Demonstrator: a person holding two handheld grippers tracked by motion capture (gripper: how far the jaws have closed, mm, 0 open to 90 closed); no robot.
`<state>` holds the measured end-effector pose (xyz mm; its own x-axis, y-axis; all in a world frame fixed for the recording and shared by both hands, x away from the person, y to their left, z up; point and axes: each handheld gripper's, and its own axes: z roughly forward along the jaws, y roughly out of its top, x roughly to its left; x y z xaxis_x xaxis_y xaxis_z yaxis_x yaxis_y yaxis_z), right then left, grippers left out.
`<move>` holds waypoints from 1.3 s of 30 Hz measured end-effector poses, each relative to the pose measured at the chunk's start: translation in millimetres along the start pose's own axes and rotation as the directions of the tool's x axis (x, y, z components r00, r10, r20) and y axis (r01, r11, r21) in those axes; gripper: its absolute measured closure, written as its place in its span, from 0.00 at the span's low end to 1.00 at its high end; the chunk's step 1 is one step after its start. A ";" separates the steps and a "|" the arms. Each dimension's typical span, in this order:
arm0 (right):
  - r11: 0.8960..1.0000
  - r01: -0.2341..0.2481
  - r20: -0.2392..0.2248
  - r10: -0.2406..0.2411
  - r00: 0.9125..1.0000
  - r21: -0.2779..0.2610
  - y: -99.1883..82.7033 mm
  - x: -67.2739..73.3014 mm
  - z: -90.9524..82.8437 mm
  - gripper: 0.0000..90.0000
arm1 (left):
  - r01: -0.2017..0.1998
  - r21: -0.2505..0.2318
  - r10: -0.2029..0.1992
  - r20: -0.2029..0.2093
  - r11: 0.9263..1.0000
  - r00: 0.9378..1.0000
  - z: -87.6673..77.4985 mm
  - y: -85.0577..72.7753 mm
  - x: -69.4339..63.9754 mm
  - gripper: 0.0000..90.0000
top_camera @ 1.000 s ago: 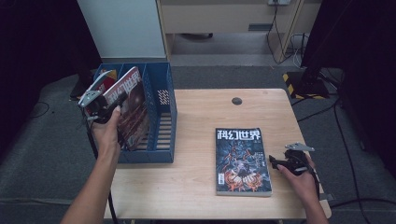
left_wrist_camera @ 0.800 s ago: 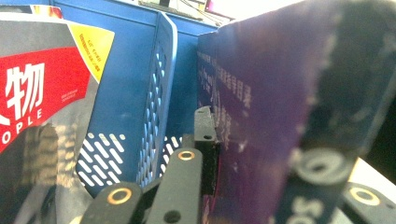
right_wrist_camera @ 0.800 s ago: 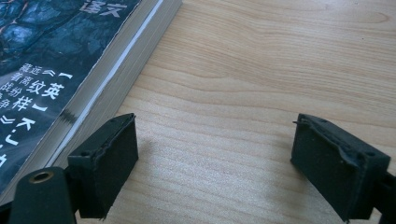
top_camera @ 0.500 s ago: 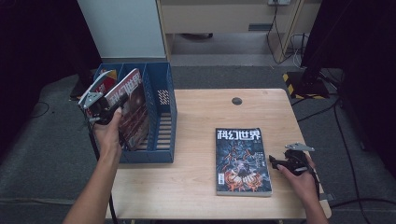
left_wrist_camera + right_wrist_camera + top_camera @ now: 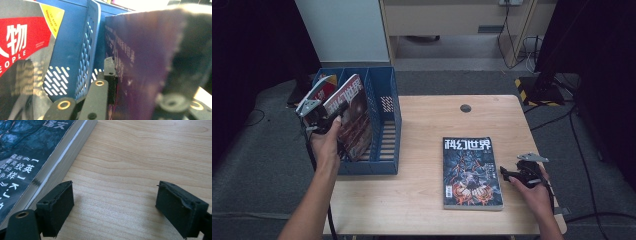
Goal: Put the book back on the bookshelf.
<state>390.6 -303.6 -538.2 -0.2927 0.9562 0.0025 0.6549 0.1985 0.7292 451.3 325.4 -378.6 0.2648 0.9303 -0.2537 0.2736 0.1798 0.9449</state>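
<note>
The left gripper [image 5: 328, 121] pinched a magazine [image 5: 353, 116] between its fingers [image 5: 110, 75], tilted in the middle slot of the blue rack [image 5: 387, 129]. The right gripper [image 5: 510, 175] rested on the counter [image 5: 422, 200], fingers [image 5: 56, 207] spread, beside a book [image 5: 471, 171] lying flat.

This looks like an office or lab corner set up for recording. A small wooden tabletop [image 5: 427, 200] stands on grey carpet [image 5: 257, 165]. On its left part sits a blue file rack [image 5: 384, 125] holding magazines; to the right of the rack lies another magazine [image 5: 472, 172]. Beyond the tabletop are a white panel [image 5: 344, 30], a beige cabinet [image 5: 452, 17], trailing cables [image 5: 512, 35] and black curtains [image 5: 592, 60] at both sides.
</note>
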 end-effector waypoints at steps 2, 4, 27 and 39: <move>1.000 0.000 0.000 0.000 1.000 0.000 0.0 0.0 0.0 0.16 | -0.005 0.006 0.005 0.009 1.000 1.000 0.2 0.7 -0.4 0.92; 1.000 0.000 0.000 0.000 1.000 0.000 0.0 0.0 0.0 0.16 | -0.001 0.009 0.001 0.021 1.000 1.000 0.8 1.1 -0.9 0.92; 1.000 -0.001 0.000 0.001 1.000 0.000 0.0 0.0 0.0 0.16 | 0.006 0.017 -0.006 0.011 1.000 1.000 -3.0 2.2 3.3 0.93; 1.000 -0.001 -0.001 0.001 1.000 0.000 0.0 0.0 0.0 0.16 | 0.027 -0.033 -0.026 0.014 0.999 1.000 -1.7 6.5 3.2 0.92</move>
<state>390.6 -303.6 -538.3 -0.2927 0.9562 0.0033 0.6551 0.1980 0.7291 452.3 330.1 -373.0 0.2700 0.9208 -0.2814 0.2496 0.2153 0.9441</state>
